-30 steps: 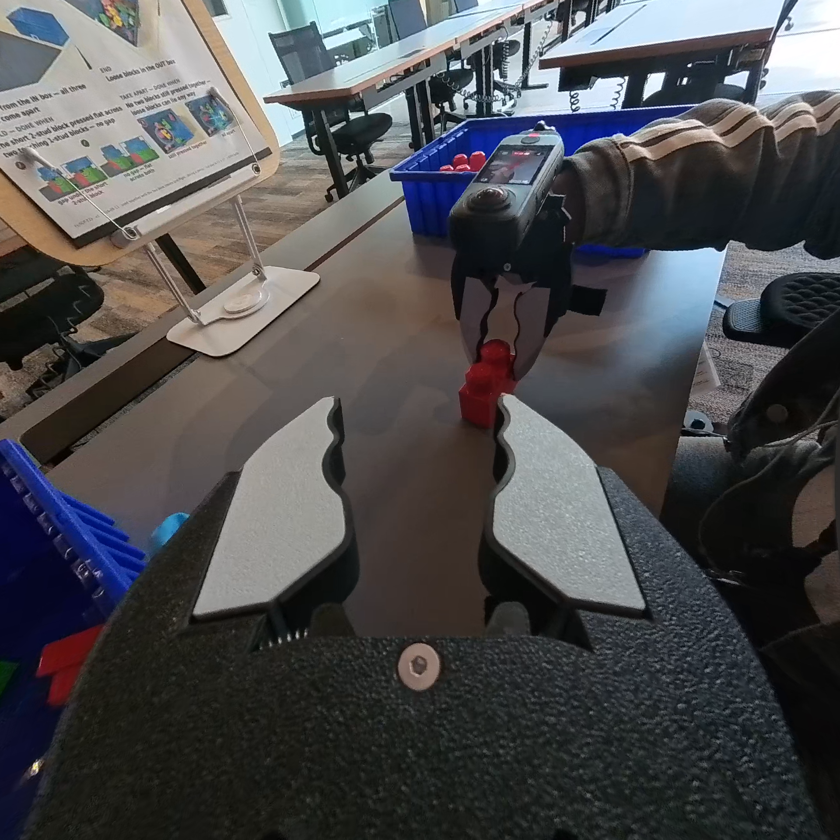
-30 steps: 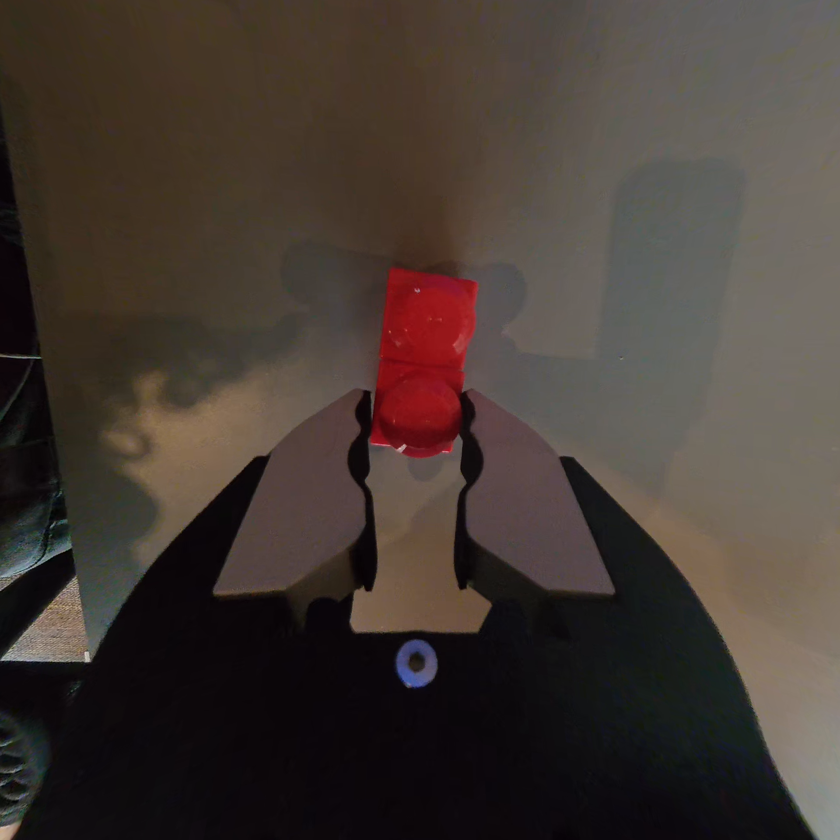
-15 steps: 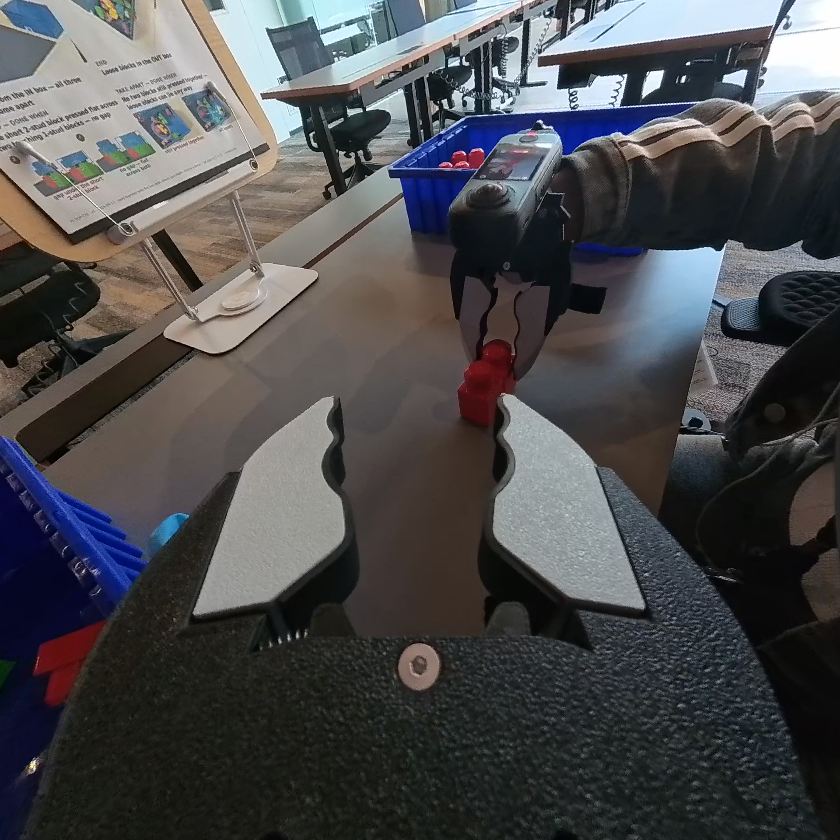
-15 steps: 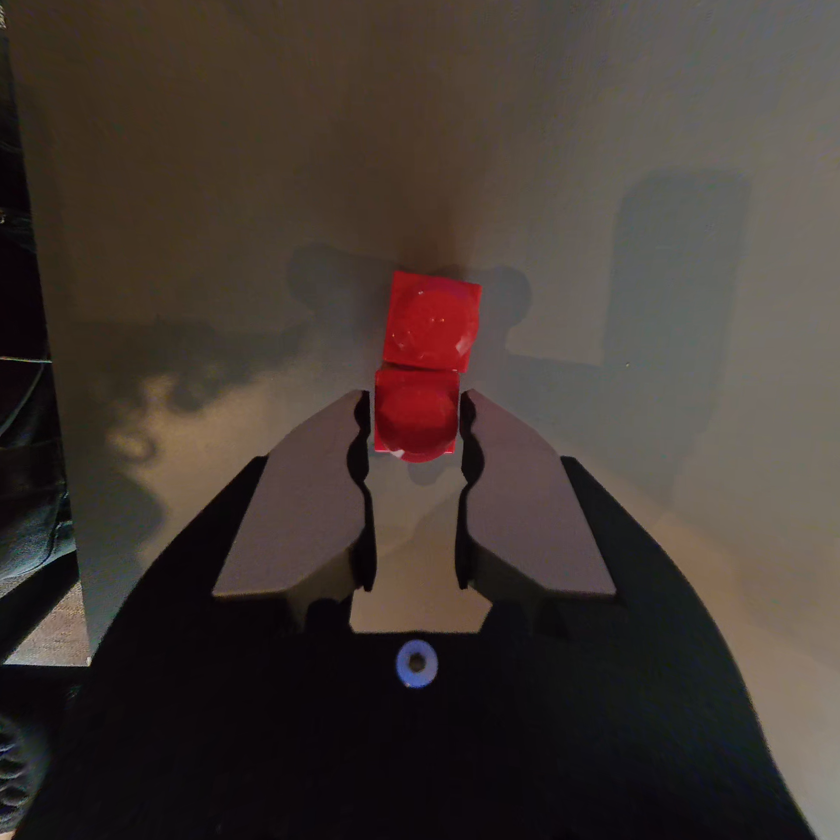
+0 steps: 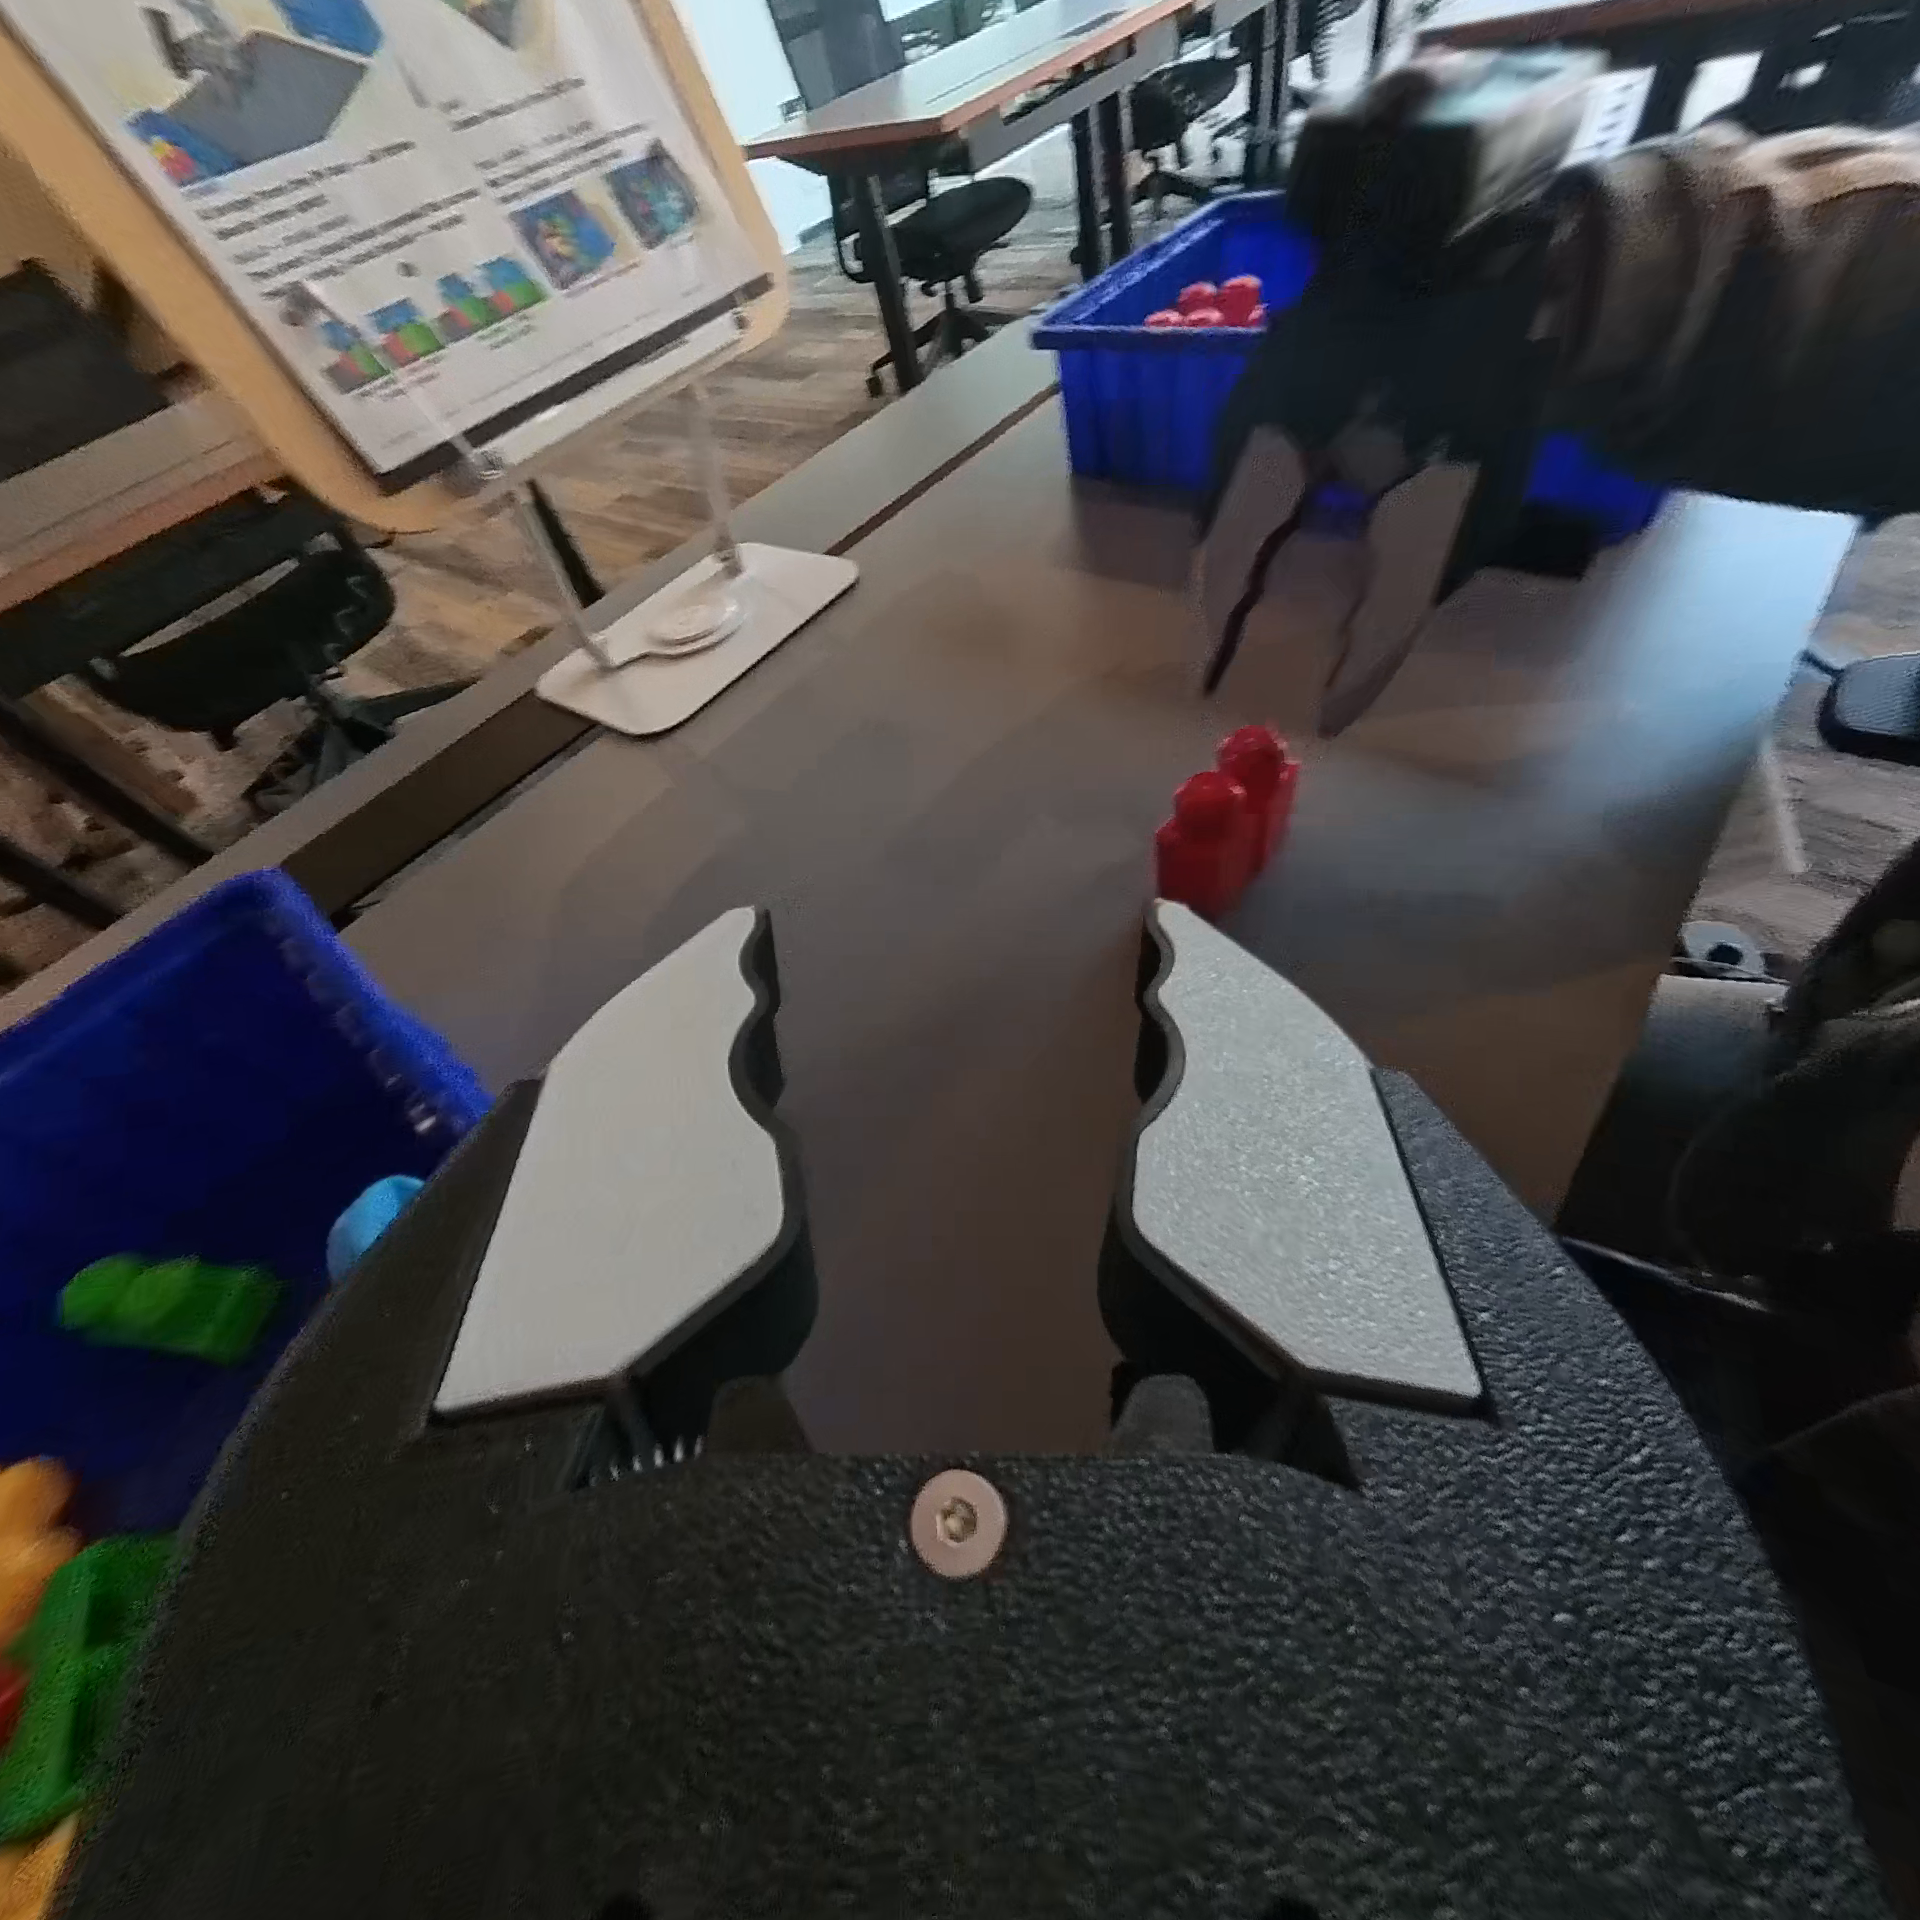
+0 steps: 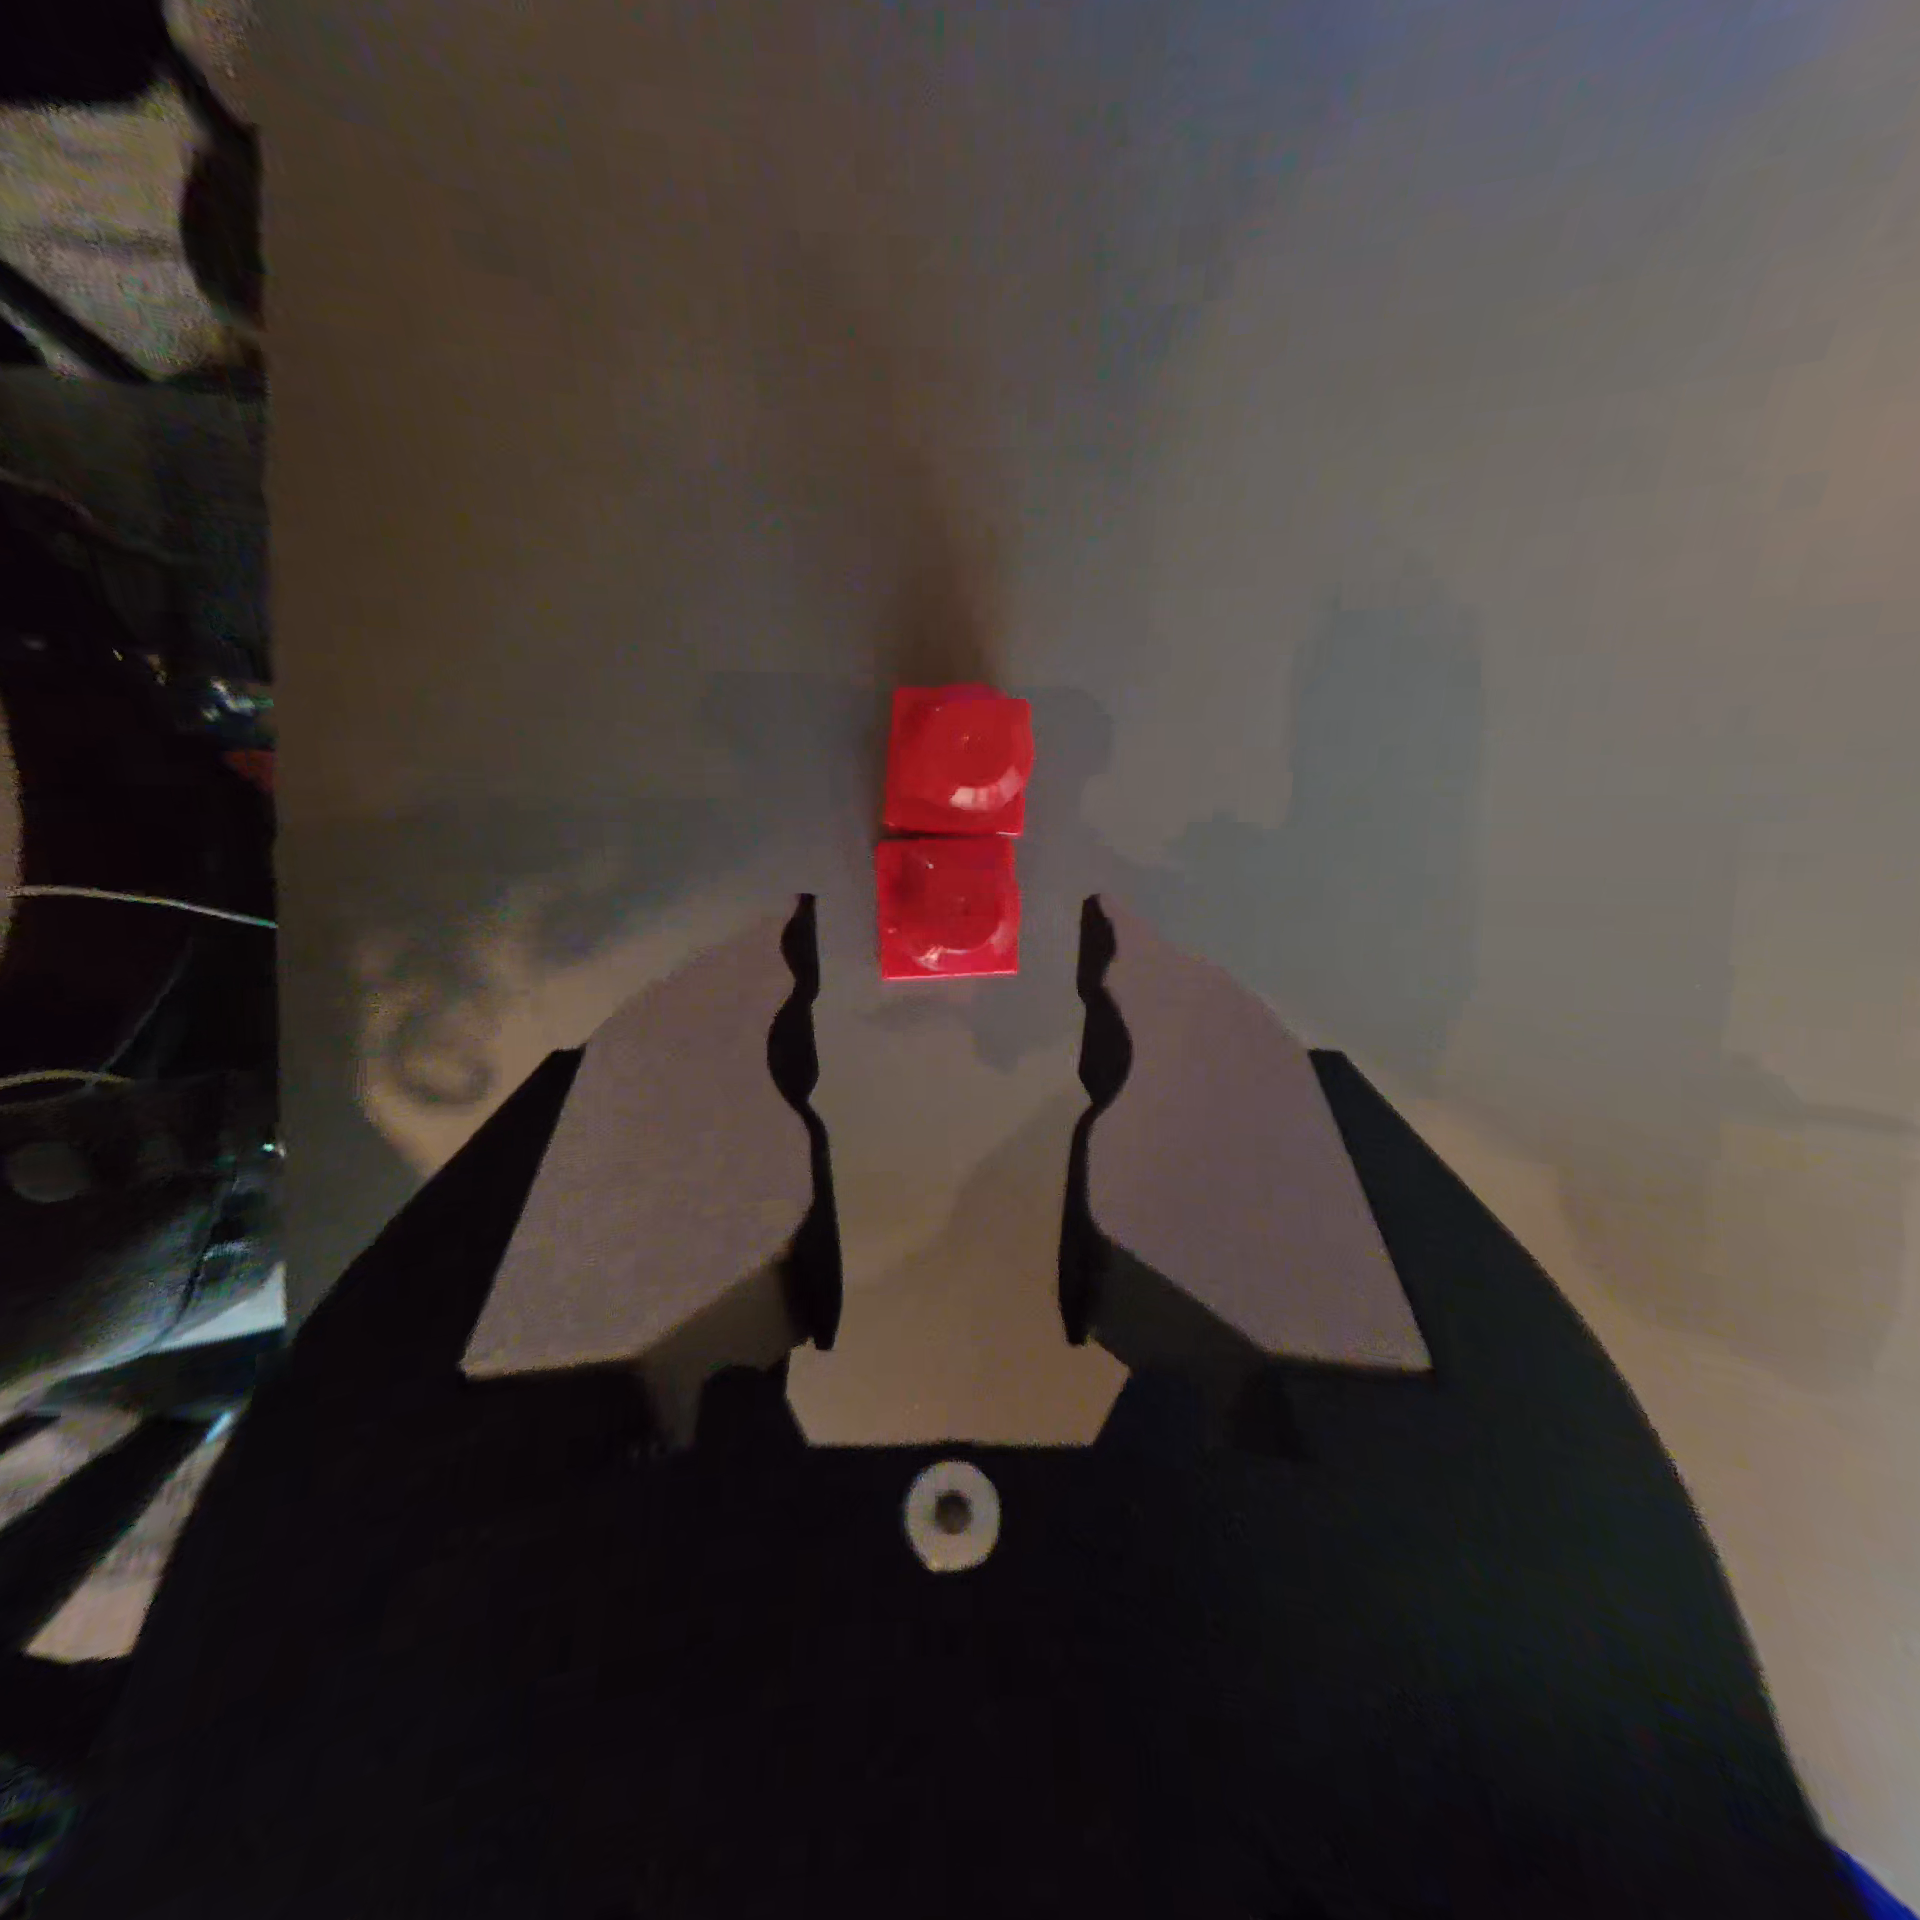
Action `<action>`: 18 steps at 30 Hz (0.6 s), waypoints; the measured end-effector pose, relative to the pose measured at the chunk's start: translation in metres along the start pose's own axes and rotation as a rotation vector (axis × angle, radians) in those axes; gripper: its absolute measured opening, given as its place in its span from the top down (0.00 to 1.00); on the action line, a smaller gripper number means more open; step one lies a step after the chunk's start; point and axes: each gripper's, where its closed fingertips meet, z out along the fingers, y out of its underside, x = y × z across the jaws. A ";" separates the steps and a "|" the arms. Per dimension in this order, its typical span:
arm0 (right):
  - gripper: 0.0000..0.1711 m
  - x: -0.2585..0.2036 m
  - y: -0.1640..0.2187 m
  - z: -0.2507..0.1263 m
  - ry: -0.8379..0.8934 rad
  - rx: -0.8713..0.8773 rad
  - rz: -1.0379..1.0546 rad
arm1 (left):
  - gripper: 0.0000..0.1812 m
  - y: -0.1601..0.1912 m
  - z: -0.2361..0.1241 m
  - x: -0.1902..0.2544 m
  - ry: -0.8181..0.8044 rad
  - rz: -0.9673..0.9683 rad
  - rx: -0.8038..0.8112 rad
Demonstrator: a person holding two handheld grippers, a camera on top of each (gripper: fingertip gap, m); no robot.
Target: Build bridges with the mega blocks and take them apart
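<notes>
Two small red one-stud blocks [image 5: 1229, 826] stand side by side, touching, on the dark table [image 5: 935, 748]. From above in the right wrist view they show as a near block [image 6: 948, 909] and a far block [image 6: 958, 761]. My right gripper [image 6: 945, 904] is open and empty, raised above them; it also shows blurred in the left wrist view [image 5: 1288, 675], above and behind the blocks. My left gripper [image 5: 956, 925] is open and empty, low over the table, short of the blocks.
A blue bin [image 5: 208, 1039] with green, yellow and light blue blocks sits at the near left. A second blue bin [image 5: 1143, 395] with red blocks stands at the far end. An instruction board on a stand [image 5: 686, 613] is at the left edge. A person's sleeve [image 5: 1714, 312] reaches in from the right. The left gripper's tips are roughly 25 cm from the right gripper's.
My right gripper has let go of the near red block, opened and lifted away. My left gripper has swung a little left, bringing more of the near bin into view.
</notes>
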 end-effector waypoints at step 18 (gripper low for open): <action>0.70 -0.021 0.008 -0.122 0.344 0.384 0.113 | 0.60 0.088 -0.035 -0.232 -0.450 -0.426 -0.467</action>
